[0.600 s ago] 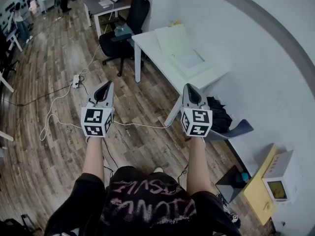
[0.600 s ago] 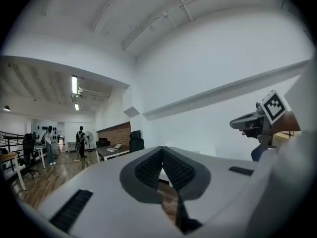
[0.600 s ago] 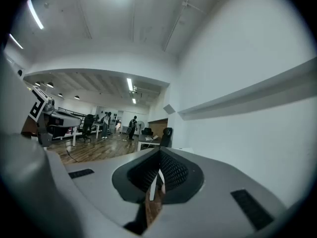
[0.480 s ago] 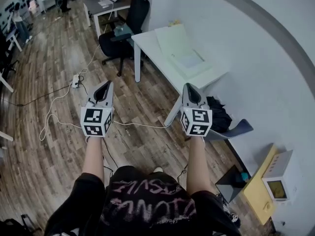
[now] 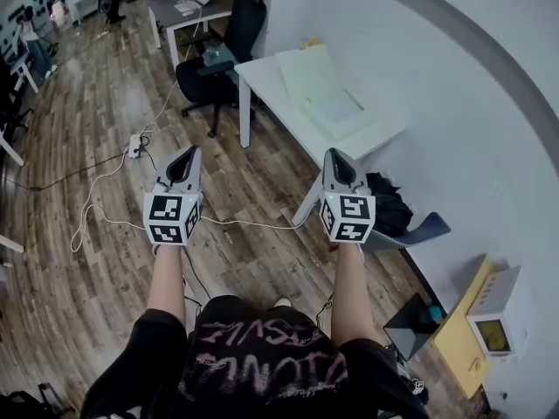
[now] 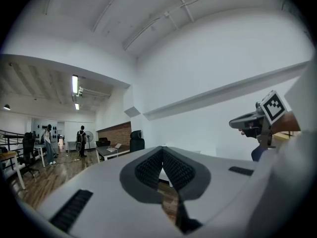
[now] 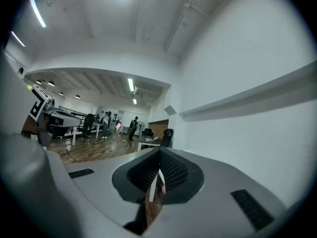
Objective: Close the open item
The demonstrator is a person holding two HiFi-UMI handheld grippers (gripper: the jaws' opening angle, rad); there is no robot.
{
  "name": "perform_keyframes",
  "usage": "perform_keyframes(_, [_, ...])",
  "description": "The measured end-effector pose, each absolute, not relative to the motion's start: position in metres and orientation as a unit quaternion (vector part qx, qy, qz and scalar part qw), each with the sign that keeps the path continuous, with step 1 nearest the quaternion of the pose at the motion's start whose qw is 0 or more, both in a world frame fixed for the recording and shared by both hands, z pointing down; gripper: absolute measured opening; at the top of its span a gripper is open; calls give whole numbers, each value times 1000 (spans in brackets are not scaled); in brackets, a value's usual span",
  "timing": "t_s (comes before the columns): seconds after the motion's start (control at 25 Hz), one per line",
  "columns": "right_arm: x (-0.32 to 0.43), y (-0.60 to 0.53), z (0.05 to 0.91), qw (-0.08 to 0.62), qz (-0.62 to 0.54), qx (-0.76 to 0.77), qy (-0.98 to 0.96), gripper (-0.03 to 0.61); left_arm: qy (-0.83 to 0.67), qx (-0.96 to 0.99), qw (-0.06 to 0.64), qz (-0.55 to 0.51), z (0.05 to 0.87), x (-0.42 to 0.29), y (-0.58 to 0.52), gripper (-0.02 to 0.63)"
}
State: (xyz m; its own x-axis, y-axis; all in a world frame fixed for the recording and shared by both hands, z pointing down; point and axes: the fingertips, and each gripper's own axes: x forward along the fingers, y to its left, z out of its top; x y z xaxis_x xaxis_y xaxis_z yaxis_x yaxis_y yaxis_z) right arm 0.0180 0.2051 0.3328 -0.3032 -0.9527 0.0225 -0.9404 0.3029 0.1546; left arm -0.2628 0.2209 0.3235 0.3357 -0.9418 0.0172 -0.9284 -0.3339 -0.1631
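1. Fingers (image 6: 147, 168) of the left gripper (image 5: 189, 152) are pressed together at their tips, and nothing is between the ribbed pads.
2. The right gripper (image 5: 336, 154) has its fingers (image 7: 174, 175) closed tip to tip as well, and it holds nothing.
3. Both grippers are held level, side by side and apart, on the person's bare forearms above a wooden floor (image 5: 79, 278).
4. Each gripper view catches the other gripper's marker cube at its edge.
5. A white box-shaped appliance (image 5: 500, 314) with a yellowish front window sits at the lower right of the head view. It rests on a yellow surface (image 5: 456, 343), well apart from both grippers and off to the right of the right arm.
6. A dark flat panel (image 5: 409, 326) lies just left of the appliance; whether it is the appliance's open door or a separate thing cannot be told.
7. Ahead of the right gripper stands a white bench (image 5: 260, 75) with a pale folder (image 5: 306, 72) and papers on it.
8. A black office chair (image 5: 220, 59) is drawn up at the bench's left side.
9. A black bag (image 5: 389, 203) lies on the floor near the wall, just right of the right gripper.
10. A power strip (image 5: 135, 144) and a white cable (image 5: 253, 225) lie on the floor, the cable passing under both grippers.
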Motion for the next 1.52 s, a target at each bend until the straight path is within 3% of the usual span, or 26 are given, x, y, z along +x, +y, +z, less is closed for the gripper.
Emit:
perform_keyframes(0.92, [4,180,358,71,-33,625,-777,2,549,-833,40,-59,348,-298,177,3])
perform_keyframes(1.52, [22,68,371,70,-25,625,-777,2,533,-842,44,-77,363,-271,70,3])
